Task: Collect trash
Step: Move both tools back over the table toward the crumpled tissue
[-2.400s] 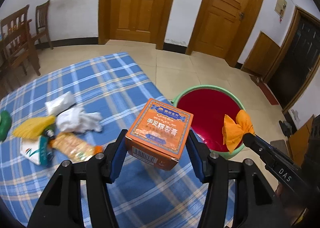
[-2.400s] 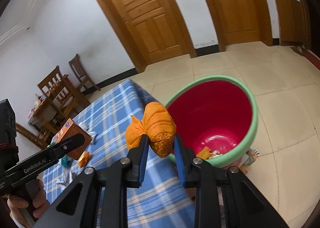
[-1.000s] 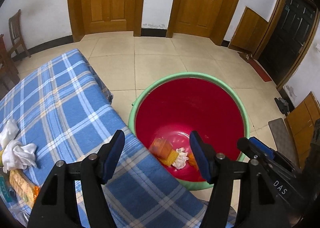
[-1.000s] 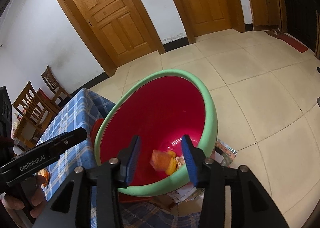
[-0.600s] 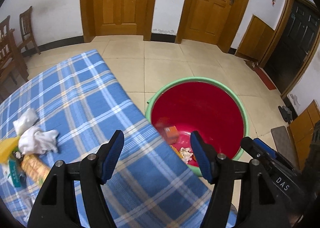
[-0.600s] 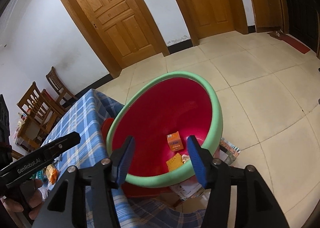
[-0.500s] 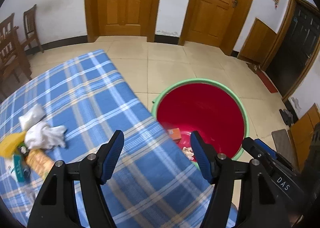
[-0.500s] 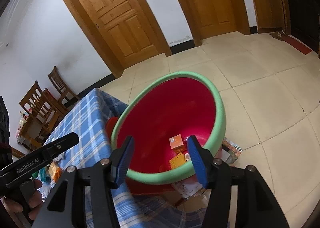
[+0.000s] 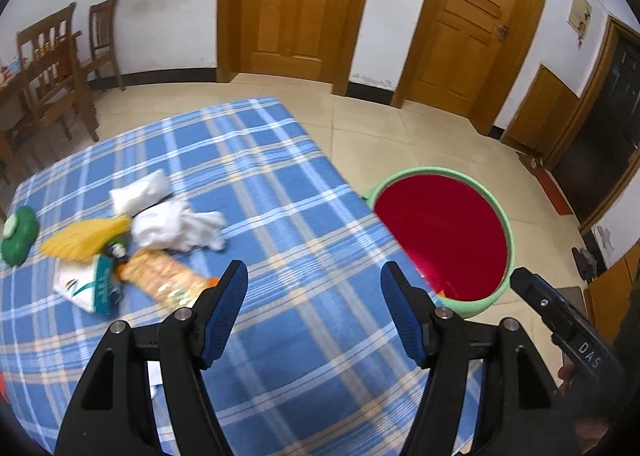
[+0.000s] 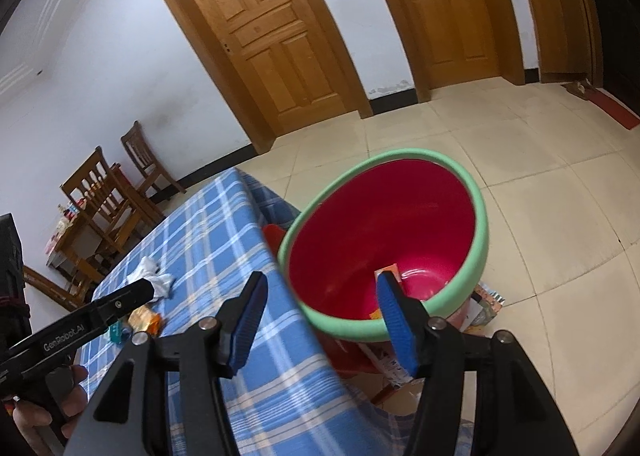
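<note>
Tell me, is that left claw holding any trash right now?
No, the left gripper is open, with only the blue checked tablecloth between its fingers.

Both grippers were built from black angular arms; blue ribbed pads [image 9: 224, 308] were fitted inside; silver screws [image 9: 443, 312] were seen at pivots; "DAS" and "GenRobot.AI" were printed in white.

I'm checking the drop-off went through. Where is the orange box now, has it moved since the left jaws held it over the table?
Yes. The orange box has left the jaws and lies inside the red bin, beside the blue plaid table.
</note>
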